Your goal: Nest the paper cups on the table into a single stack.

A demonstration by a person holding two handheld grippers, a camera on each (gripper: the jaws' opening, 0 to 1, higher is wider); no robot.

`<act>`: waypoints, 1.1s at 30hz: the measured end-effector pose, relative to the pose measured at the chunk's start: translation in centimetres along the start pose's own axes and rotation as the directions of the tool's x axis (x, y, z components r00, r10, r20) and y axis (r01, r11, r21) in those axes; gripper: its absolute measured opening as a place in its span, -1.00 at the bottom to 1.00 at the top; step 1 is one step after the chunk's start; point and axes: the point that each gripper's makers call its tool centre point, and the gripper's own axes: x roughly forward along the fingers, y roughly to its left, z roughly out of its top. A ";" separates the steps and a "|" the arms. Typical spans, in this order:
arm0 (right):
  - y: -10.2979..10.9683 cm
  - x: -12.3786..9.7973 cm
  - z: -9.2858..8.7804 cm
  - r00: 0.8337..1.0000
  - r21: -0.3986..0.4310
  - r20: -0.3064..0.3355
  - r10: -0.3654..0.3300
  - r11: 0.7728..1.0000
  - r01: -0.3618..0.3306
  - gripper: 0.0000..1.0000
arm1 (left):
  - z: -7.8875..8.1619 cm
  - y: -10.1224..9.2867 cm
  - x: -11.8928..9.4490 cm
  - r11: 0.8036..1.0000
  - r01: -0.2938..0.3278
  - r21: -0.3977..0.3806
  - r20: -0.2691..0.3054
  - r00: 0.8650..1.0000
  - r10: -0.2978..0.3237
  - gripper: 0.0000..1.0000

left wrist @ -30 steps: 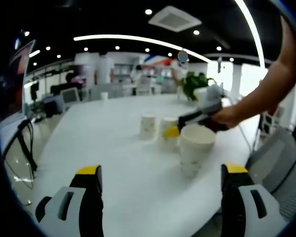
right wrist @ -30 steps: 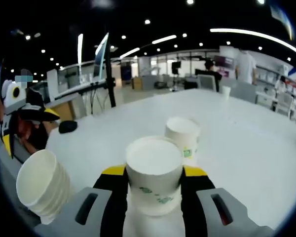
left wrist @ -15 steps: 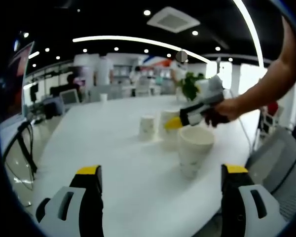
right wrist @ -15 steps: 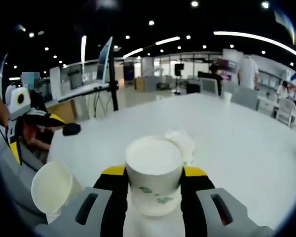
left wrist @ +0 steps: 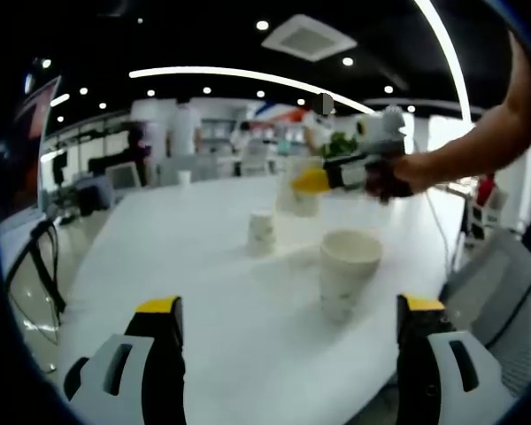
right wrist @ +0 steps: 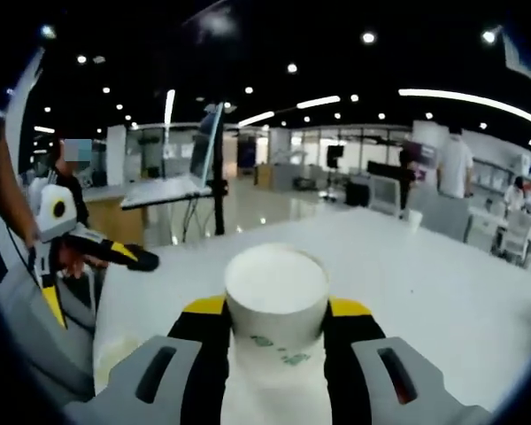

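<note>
A short stack of white paper cups (left wrist: 347, 273) stands on the white table (left wrist: 203, 266), a little ahead of my left gripper (left wrist: 290, 305), which is open with nothing between its fingers. Farther back stands a single cup (left wrist: 262, 232). Above and behind the stack, my right gripper (left wrist: 308, 182) comes in from the right, holding another cup (left wrist: 294, 202) in the air. In the right gripper view that cup (right wrist: 276, 282) sits upright between the jaws of my right gripper (right wrist: 276, 306), its mouth open. The left gripper (right wrist: 80, 243) appears at the left, in a person's hand.
The table's near edge curves past the left gripper, with a grey chair (left wrist: 504, 283) off its right side. A small cup (left wrist: 186, 174) stands at the far end. A monitor on an arm (right wrist: 203, 159), desks and standing people fill the room behind.
My right gripper has lifted its cup off the table, up and away from the single cup. The stack and the single cup have dropped out of the right gripper view.
</note>
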 end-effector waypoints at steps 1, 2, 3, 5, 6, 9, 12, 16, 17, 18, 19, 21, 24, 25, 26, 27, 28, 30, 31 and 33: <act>0.1 -0.2 0.4 1.000 0.000 0.010 0.002 1.000 -0.002 -0.23 | 0.0 0.0 0.0 1.000 0.001 0.001 0.000 1.000 -0.001 1.00; 0.2 -0.2 0.6 1.000 -0.002 0.018 0.007 1.000 -0.007 -0.24 | 0.0 -0.1 0.0 1.000 0.003 0.000 0.002 1.000 -0.003 1.00; 0.4 -0.4 1.0 0.999 -0.002 0.031 0.012 1.000 -0.012 -0.24 | 0.1 -0.1 0.0 1.000 0.003 -0.002 0.001 1.000 -0.003 1.00; 0.9 -0.6 1.9 0.999 0.024 0.050 0.018 1.000 -0.019 -0.24 | 0.0 -0.1 -0.1 1.000 0.004 -0.007 0.000 1.000 -0.004 1.00; 1.1 -0.8 2.2 0.998 0.026 0.055 0.020 0.999 -0.021 -0.24 | 0.0 -0.1 -0.1 1.000 0.005 -0.008 0.001 1.000 -0.005 1.00; 1.9 -1.3 3.4 0.995 0.038 0.091 0.027 0.999 -0.031 -0.23 | 0.1 -0.2 -0.1 1.000 0.007 -0.007 0.003 1.000 -0.007 1.00; 2.9 -2.0 4.6 0.993 0.038 0.106 0.048 0.998 -0.052 -0.23 | 0.3 -0.2 -0.2 1.000 0.007 -0.011 0.008 1.000 -0.007 1.00; 3.8 -3.7 6.3 0.988 0.033 0.140 0.071 0.997 -0.076 -0.23 | 0.1 -1.6 -0.3 0.997 0.073 0.009 -0.036 0.997 -0.073 1.00; 4.0 -4.0 6.5 0.987 0.032 0.143 0.075 0.996 -0.080 -0.23 | 0.2 -1.7 -0.3 0.997 0.078 0.017 -0.042 0.996 -0.077 1.00; 4.1 -4.4 6.7 0.986 0.032 0.146 0.076 0.996 -0.081 -0.23 | 0.3 -2.0 -0.3 0.996 0.090 0.022 -0.048 0.995 -0.089 1.00; 4.2 -4.9 7.0 0.985 0.026 0.153 0.077 0.996 -0.082 -0.23 | 0.6 -2.5 -0.3 0.993 0.114 0.024 -0.049 0.992 -0.112 1.00; 4.5 -5.7 7.2 0.983 0.026 0.161 0.083 0.996 -0.088 -0.23 | 1.1 -3.0 -0.4 0.990 0.143 0.008 -0.043 0.989 -0.143 1.00; 4.9 -6.7 7.5 0.981 0.023 0.168 0.094 0.995 -0.100 -0.23 | 1.8 -3.5 -0.6 0.982 0.188 -0.014 -0.057 0.980 -0.189 1.00; 5.1 -6.9 7.6 0.980 0.026 0.171 0.103 0.994 -0.109 -0.24 | 2.1 -3.6 -0.6 0.980 0.200 -0.014 -0.056 0.978 -0.200 1.00; 5.3 -7.2 7.7 0.978 0.032 0.177 0.112 0.992 -0.120 -0.24 | 2.5 -3.7 -0.6 0.976 0.216 -0.018 -0.053 0.975 -0.217 1.00; 5.7 -7.5 8.0 0.974 0.028 0.187 0.124 0.991 -0.131 -0.24 | 2.9 -3.8 -0.7 0.974 0.225 -0.024 -0.050 0.973 -0.225 1.00; 6.3 -7.8 8.4 0.970 0.022 0.200 0.138 0.989 -0.146 -0.24 | 3.3 -3.8 -0.7 0.973 0.230 -0.030 -0.049 0.972 -0.232 0.99; 6.9 -8.1 8.8 0.966 0.022 0.208 0.156 0.986 -0.165 -0.24 | 5.6 -4.1 -0.9 0.962 0.262 -0.083 -0.005 0.965 -0.263 0.97; 7.2 -8.2 9.0 0.965 0.014 0.210 0.160 0.986 -0.166 -0.24 | 6.6 -4.3 -1.0 0.957 0.276 -0.089 0.013 0.961 -0.275 0.96; 7.6 -8.2 9.3 0.964 0.006 0.208 0.167 0.985 -0.172 -0.24 | 7.9 -4.4 -1.0 0.954 0.289 -0.080 0.032 0.957 -0.287 0.95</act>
